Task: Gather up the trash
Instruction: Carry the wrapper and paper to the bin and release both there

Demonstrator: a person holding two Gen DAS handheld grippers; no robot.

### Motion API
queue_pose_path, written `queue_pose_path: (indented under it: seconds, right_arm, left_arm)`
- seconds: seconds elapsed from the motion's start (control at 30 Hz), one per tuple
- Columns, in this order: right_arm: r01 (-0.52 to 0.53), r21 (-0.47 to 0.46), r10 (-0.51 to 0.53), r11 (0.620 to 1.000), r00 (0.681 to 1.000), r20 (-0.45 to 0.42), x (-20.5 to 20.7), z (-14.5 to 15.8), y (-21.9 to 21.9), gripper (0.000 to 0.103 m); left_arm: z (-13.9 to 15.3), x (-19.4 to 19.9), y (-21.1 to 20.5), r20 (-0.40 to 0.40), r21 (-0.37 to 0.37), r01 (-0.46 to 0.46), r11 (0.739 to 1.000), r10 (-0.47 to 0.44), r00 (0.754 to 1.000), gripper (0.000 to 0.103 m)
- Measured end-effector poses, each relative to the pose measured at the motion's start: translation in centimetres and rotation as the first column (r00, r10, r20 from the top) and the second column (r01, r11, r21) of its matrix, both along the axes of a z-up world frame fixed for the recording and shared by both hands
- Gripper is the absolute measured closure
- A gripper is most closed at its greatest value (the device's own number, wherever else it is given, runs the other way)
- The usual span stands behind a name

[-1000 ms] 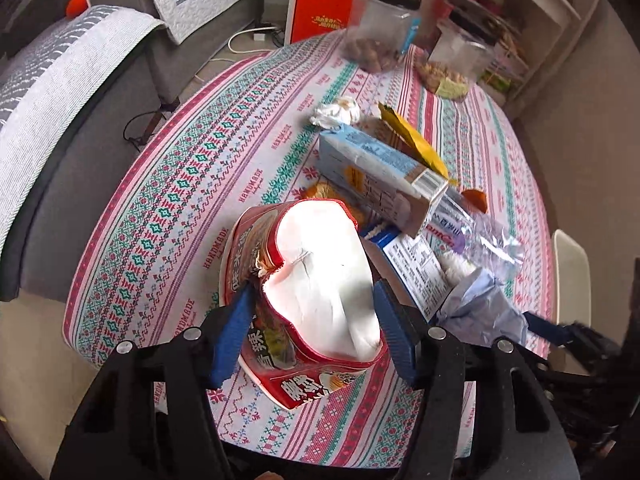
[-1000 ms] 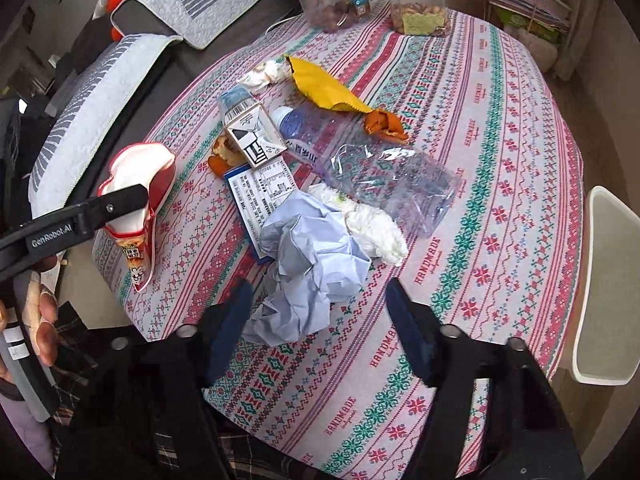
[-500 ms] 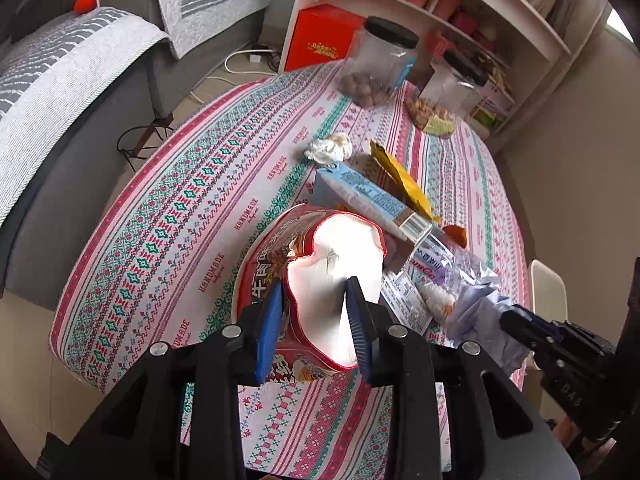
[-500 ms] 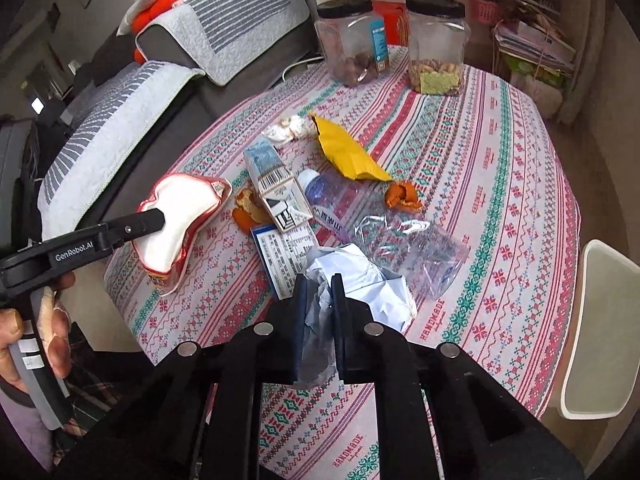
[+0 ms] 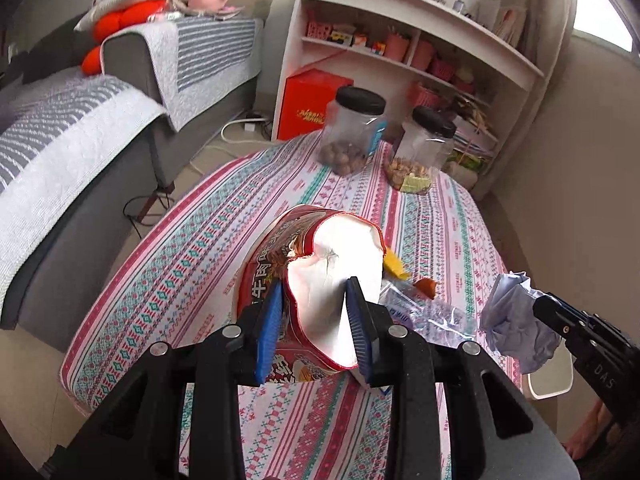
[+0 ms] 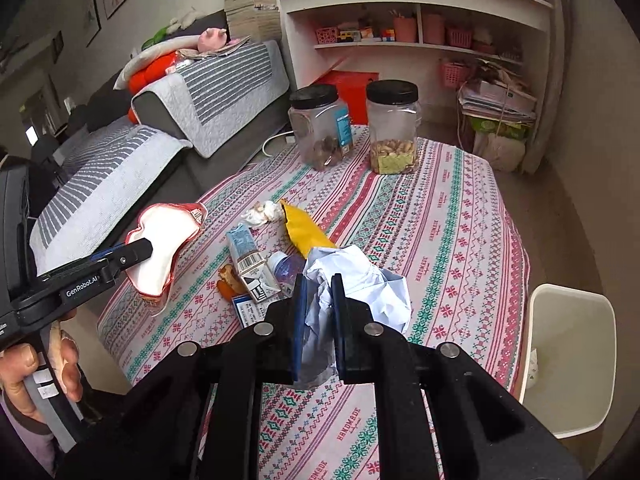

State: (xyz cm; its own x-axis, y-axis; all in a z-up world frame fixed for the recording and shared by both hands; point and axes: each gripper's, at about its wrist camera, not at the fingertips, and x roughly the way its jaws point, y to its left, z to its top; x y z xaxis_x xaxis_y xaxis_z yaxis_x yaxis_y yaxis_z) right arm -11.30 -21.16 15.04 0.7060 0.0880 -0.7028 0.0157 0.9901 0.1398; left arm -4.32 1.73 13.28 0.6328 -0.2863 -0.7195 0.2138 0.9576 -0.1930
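Beside a grey sofa (image 6: pixel 224 92), round table (image 6: pixel 460 216) under striped patterned cloth.

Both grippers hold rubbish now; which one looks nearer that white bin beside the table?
Probably the right gripper, holding the crumpled paper: the white bin stands on its side. The left gripper holds the noodle cup farther away.

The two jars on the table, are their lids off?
No, both jars at the table's far end have black lids on top.
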Motion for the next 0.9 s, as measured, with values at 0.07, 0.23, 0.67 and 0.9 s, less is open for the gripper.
queue_pose_path:
  seconds: [0.07,0.23,0.67,0.9]
  right_arm:
    - [0.015,-0.006,-0.015,1.0,1.0,0.012,-0.4,0.3,-0.7,0.092]
    - [0.07,-0.005,-0.07,0.998,0.997,0.032,-1.3,0.8,-3.1,0.092]
    - [0.278,-0.033,-0.275,0.96,0.958,0.08,-4.6,1.7,-10.7,0.092]
    - [0.417,-0.022,-0.414,0.909,0.907,0.076,-6.9,2.0,-15.6,0.091]
  left_arm:
    - [0.2,-0.1,-0.9,0.013,0.004,0.015,1.0,-0.015,1.0,0.071]
    - [0.2,-0.2,-3.2,0.017,-0.001,0.049,0.999,-0.049,0.999,0.071]
    - [-0.7,-1.0,-10.0,0.014,0.0,0.169,0.986,-0.169,0.986,0.071]
    - [-0.6,-2.0,-14.2,0.011,-0.003,0.262,0.965,-0.262,0.965,0.071]
